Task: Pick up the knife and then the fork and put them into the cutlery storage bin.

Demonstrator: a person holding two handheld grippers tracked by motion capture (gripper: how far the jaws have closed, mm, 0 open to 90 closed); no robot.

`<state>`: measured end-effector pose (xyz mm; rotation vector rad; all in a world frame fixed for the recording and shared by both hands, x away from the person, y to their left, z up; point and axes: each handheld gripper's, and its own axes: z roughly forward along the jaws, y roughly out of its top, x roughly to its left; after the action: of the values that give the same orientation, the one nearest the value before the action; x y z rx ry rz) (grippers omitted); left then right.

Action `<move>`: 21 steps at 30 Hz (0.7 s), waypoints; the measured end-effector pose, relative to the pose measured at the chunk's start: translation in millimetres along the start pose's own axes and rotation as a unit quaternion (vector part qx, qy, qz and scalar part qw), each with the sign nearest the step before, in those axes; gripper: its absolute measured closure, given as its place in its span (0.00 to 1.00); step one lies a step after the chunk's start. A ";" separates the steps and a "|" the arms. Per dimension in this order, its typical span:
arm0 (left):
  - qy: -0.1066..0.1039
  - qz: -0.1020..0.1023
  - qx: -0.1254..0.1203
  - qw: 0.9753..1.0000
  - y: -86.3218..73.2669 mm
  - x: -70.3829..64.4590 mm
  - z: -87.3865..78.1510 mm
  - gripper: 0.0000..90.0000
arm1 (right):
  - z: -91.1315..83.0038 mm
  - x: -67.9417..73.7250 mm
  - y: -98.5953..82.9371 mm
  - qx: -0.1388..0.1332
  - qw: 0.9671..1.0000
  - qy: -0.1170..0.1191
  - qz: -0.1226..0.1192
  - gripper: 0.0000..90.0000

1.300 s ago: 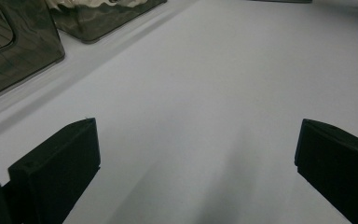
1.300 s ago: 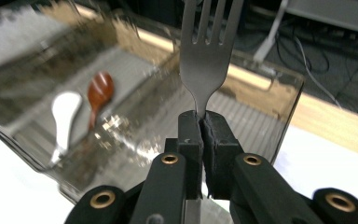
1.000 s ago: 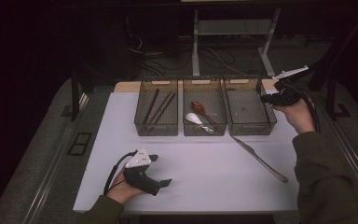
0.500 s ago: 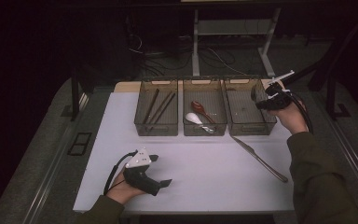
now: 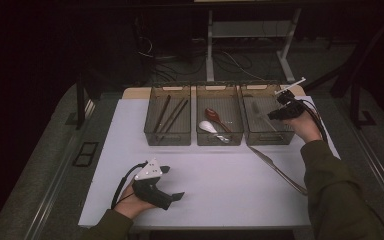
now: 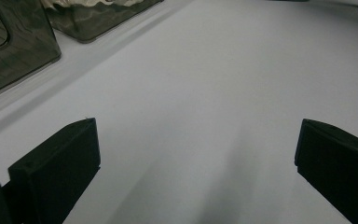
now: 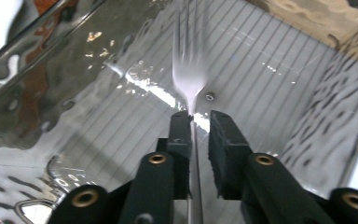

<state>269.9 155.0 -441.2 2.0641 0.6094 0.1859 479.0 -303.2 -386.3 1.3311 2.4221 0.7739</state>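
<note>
**Inspector:** Fork (image 7: 189, 79) — held by the right gripper (image 7: 196, 122). Its jaws are closed on the neck just below the tines. The fork hangs inside the rightmost bin (image 5: 268, 139) of three.

**Clerk:** Orientation?

**Inspector:** In the right gripper view the long axis runs straight away from the camera, in line with the jaws. Tines point forward, toward the ribbed floor of the bin; the handle runs back between the jaws. The tines are blurred.

**Clerk:** Pose of the hand?

**Inspector:** In the high view the right gripper (image 5: 285, 108) sits over the right edge of that bin, the forearm reaching up from the lower right, the grey plate tipped up and away. The fork itself is too small there to judge.

**Clerk:** The other hand?

**Inspector:** The left gripper (image 5: 172, 187) rests low on the white table (image 5: 220, 175), near the front edge, well apart from the bins. The left gripper view shows its jaws (image 6: 196, 154) spread wide with bare table between them.

**Clerk:** Anything else?

**Inspector:** A long metal utensil (image 5: 276, 169) lies diagonally on the table just before the rightmost bin. Chopsticks (image 5: 169, 116) lie in the left bin, spoons (image 5: 213, 122) in the middle one.
</note>
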 end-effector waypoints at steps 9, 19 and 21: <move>0.000 0.000 0.001 1.000 0.0 -0.3 0.1 0.00 | -15.5 -1.2 -7.1 -0.033 0.999 0.022 0.022 0.62; 0.001 0.001 0.002 1.000 0.1 -0.7 0.3 0.00 | -51.0 7.7 -26.5 -0.104 0.993 0.045 0.031 0.51; 0.001 0.002 0.003 1.000 0.1 -0.7 0.3 0.00 | -58.2 10.6 -31.5 -0.115 0.991 0.052 0.033 0.50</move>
<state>269.5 154.3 -441.2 2.0703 0.6076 0.1877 423.9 -326.8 -356.3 1.3141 2.2890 1.1293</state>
